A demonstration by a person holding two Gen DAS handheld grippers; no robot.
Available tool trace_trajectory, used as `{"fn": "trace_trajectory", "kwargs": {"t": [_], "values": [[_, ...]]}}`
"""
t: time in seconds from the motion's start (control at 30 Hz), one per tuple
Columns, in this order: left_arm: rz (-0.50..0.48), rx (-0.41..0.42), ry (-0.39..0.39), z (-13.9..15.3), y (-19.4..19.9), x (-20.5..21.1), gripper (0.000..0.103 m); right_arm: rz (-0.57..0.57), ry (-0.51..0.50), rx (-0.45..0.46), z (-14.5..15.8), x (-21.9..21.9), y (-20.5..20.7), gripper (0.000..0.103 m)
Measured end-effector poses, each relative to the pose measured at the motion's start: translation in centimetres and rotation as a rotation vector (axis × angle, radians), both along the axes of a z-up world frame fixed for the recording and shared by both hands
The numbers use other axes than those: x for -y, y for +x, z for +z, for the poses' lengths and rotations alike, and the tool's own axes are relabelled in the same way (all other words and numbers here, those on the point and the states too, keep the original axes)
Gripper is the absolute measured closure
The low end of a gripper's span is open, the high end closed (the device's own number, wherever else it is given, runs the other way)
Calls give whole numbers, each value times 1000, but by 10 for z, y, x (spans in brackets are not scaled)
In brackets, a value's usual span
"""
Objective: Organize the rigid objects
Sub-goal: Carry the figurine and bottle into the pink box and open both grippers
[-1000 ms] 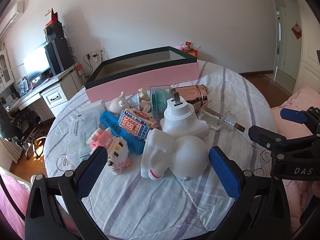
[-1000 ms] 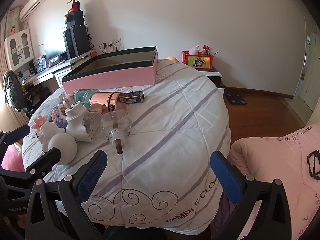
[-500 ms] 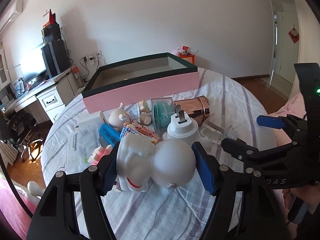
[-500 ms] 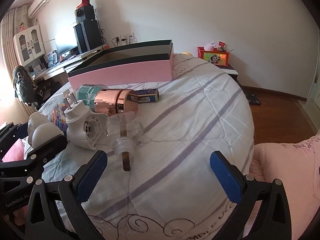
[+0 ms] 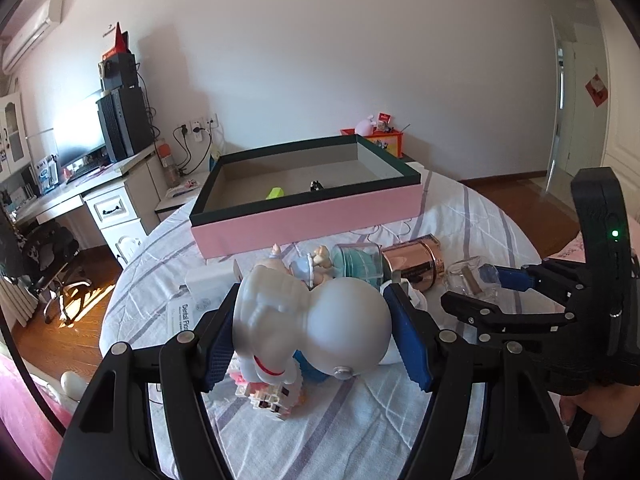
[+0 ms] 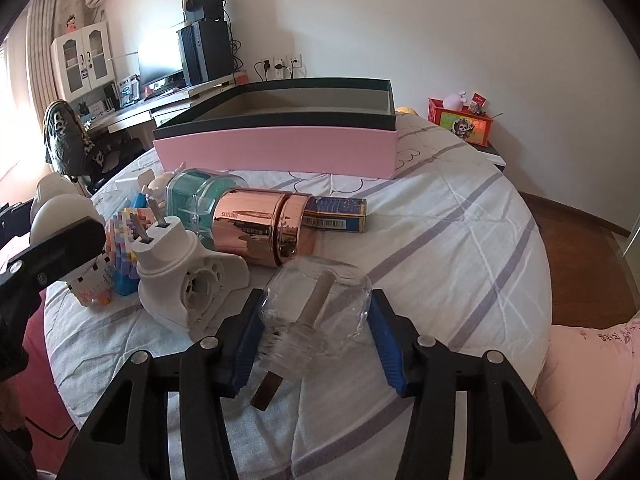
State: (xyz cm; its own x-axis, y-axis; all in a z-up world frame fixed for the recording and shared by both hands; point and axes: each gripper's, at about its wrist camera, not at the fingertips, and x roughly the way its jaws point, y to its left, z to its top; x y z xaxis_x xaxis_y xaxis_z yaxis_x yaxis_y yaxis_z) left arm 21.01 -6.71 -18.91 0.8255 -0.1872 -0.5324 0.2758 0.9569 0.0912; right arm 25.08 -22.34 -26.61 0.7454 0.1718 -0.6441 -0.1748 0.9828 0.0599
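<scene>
Bed: we work over a white bedspread with lilac stripes, in a bedroom with a desk at the wall.
Left gripper: we see it clenched on a white figurine, both blue pads pressing its sides, after closing in on it.
Figurine: glossy white, two rounded lumps, a red band on one foot, raised above the block toy.
Right gripper: its jaws have just been closing and now grasp a clear glass bottle.
Bottle: transparent, squat, a brown stick through its neck, lying between the pads.
Pink box: open, dark-rimmed, behind both held things.
Copper canister: we find it between the box and the bottle, beside a white plug-in device.
</scene>
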Motion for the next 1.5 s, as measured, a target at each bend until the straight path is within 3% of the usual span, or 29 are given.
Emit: {"fn": "trace_trajectory", "kwargs": {"t": [0.2, 0.4, 0.63, 0.77, 0.93, 1.1, 1.3, 1.5], "values": [[17, 45, -18, 19, 10, -8, 33, 14, 1, 101, 41, -9, -8, 50], [4, 49, -51, 42, 38, -22, 33, 58, -17, 174, 80, -23, 12, 50], [1, 97, -19, 76, 95, -24, 33, 105, -34, 219, 119, -38, 65, 50], [0, 51, 3, 81, 152, -22, 33, 106, -52, 203, 130, -41, 114, 50], [36, -56, 43, 63, 230, -22, 33, 80, -81, 124, 120, -40, 185, 50], [49, -176, 96, 30, 287, -19, 33, 62, -103, -9, 84, -37, 239, 50], [65, -264, 137, -1, 319, -18, 33, 24, -151, -136, 52, -33, 270, 50], [80, -288, 131, -6, 325, -16, 31, 18, -157, -161, 42, -29, 273, 50]]}}
